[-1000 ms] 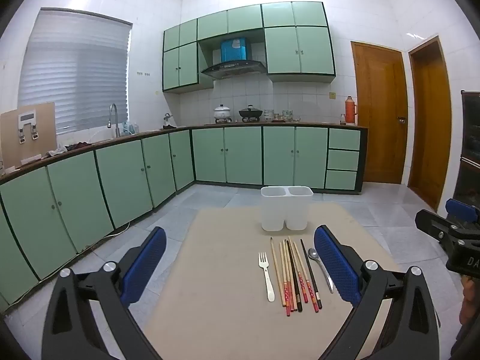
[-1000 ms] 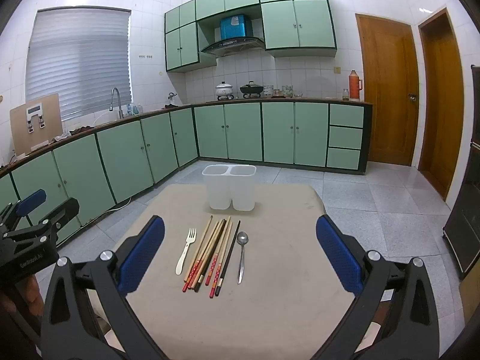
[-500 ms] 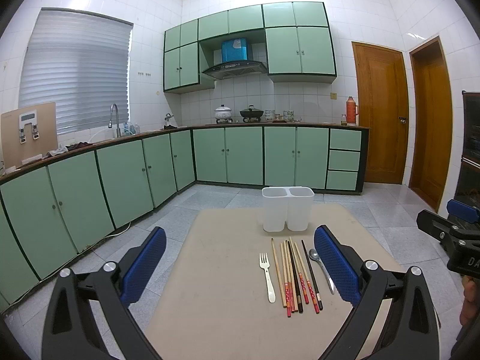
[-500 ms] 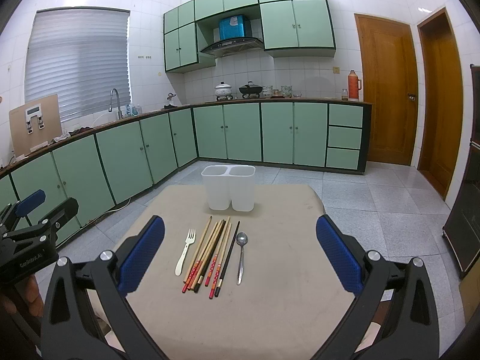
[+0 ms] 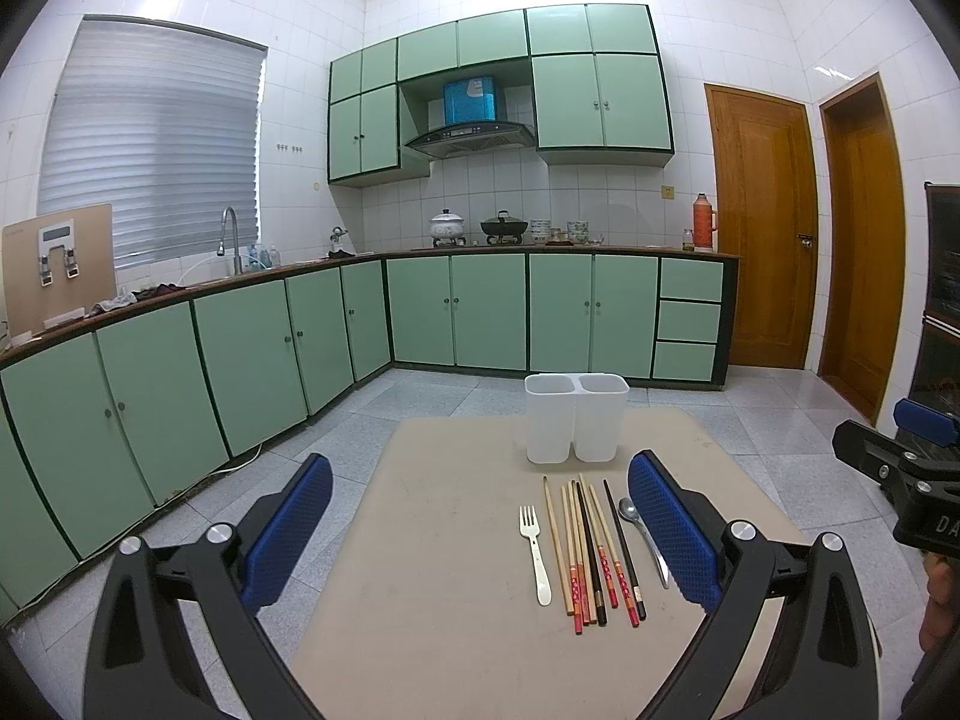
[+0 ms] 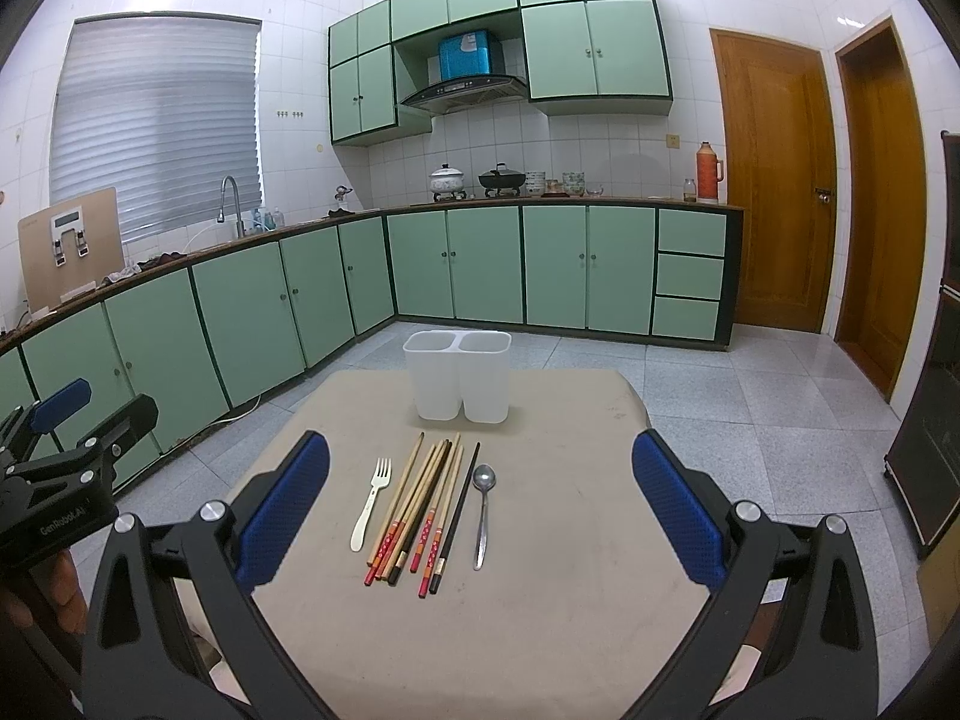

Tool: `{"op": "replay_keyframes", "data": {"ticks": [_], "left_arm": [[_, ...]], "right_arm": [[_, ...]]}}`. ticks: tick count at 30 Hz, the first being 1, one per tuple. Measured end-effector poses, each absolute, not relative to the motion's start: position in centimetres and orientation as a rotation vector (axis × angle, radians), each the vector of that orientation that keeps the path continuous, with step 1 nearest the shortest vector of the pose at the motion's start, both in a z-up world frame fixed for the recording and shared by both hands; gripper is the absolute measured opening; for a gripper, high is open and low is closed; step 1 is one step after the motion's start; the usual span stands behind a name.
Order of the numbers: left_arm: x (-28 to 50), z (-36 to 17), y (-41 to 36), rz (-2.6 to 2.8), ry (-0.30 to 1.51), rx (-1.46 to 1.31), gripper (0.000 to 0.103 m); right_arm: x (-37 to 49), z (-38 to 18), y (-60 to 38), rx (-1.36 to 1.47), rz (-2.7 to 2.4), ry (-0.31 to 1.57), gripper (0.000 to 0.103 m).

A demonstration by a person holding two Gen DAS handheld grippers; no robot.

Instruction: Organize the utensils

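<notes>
A white two-compartment holder (image 5: 576,417) (image 6: 458,375) stands upright at the far end of a beige table (image 5: 432,600) (image 6: 570,600). In front of it lie a white fork (image 5: 534,552) (image 6: 371,504), several chopsticks (image 5: 591,552) (image 6: 420,507) and a metal spoon (image 5: 643,534) (image 6: 482,510), side by side. My left gripper (image 5: 480,531) is open and empty, held above the near table, left of the utensils. My right gripper (image 6: 480,519) is open and empty, held above the utensils.
Green kitchen cabinets line the left and far walls, with a sink, pots and a thermos on the counter. Two wooden doors are at the right. A tiled floor surrounds the table. The other gripper shows at the edge of each view (image 5: 900,474) (image 6: 66,468).
Both views have shifted only slightly; the left gripper's view has lifted a touch. The utensils and holder have not moved.
</notes>
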State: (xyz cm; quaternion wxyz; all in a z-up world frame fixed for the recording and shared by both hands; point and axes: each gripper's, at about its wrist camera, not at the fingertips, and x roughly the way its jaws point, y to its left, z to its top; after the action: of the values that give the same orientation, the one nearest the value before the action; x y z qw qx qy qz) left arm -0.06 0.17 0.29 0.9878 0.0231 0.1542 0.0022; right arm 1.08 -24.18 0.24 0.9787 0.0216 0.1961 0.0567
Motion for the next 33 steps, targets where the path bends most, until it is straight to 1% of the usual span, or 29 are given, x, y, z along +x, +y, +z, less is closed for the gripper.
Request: {"op": "replay_keyframes", "data": {"ticks": [33], "left_arm": [[-0.02, 0.4, 0.52, 0.004, 0.311, 0.045, 0.097]], "right_arm": [[1.12, 0.13, -24.26, 0.043, 0.113, 0.396, 0.098]]}}
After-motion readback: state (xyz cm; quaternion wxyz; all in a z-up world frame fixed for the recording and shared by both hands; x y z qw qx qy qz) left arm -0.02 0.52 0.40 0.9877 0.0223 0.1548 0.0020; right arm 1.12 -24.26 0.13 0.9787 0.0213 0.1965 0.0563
